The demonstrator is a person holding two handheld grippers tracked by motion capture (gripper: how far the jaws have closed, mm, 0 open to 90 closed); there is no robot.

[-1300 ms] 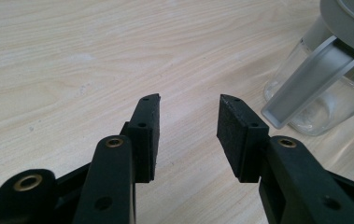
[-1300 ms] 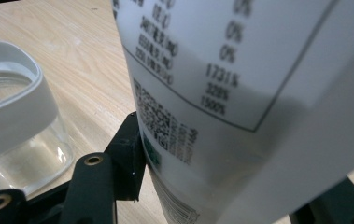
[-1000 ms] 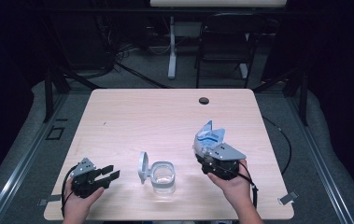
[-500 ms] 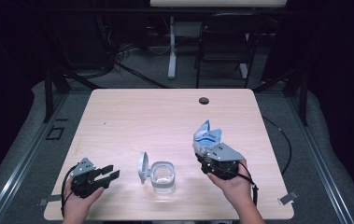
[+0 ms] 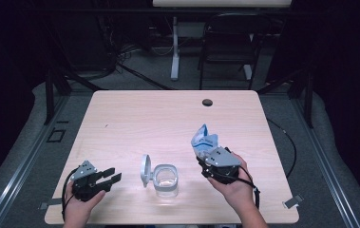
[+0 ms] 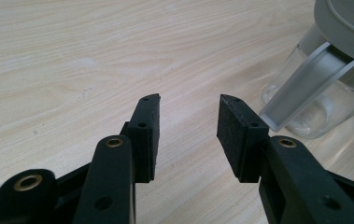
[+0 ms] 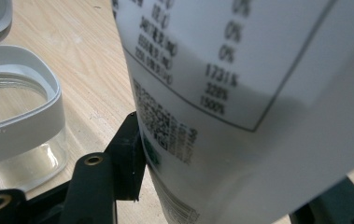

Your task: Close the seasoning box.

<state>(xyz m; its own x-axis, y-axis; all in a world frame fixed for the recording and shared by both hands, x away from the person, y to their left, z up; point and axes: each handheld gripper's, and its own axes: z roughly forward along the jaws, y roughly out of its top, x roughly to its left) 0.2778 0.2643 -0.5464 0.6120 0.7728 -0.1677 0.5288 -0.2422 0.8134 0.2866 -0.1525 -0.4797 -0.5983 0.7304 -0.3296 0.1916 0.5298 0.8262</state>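
Presently, your position: both forearms enter from the near edge of the bench (image 5: 135, 114).
Left claw (image 5: 109, 176): you hold it low over the near-left part of the bench, jaws spread apart with bare wood between the pads (image 6: 147, 128); nothing is gripped.
Right claw (image 5: 205, 159): your jaws stand wide and are clamped on a pouch (image 5: 203, 140); the right gripper view has one pad (image 7: 130, 154) pressed against the pouch's printed white face (image 7: 240, 93).
Pouch: blue and white, held upright above the bench, right of centre, clear of the jar.
Jar (image 5: 166, 178): clear glass with a white rim, standing near the front edge between your two claws; its hinged lid (image 5: 145, 170) is swung up on the jar's left side.
Jar in left gripper view: it sits just beside the right-hand jaw, the grey lid (image 6: 347, 23) overhanging.
Open room: the far half of the bench is bare wood, save a small dark round spot (image 5: 207, 102) near the back edge.
Edges: jar and both claws sit close to the near edge; the left, right and far edges are well apart from them.
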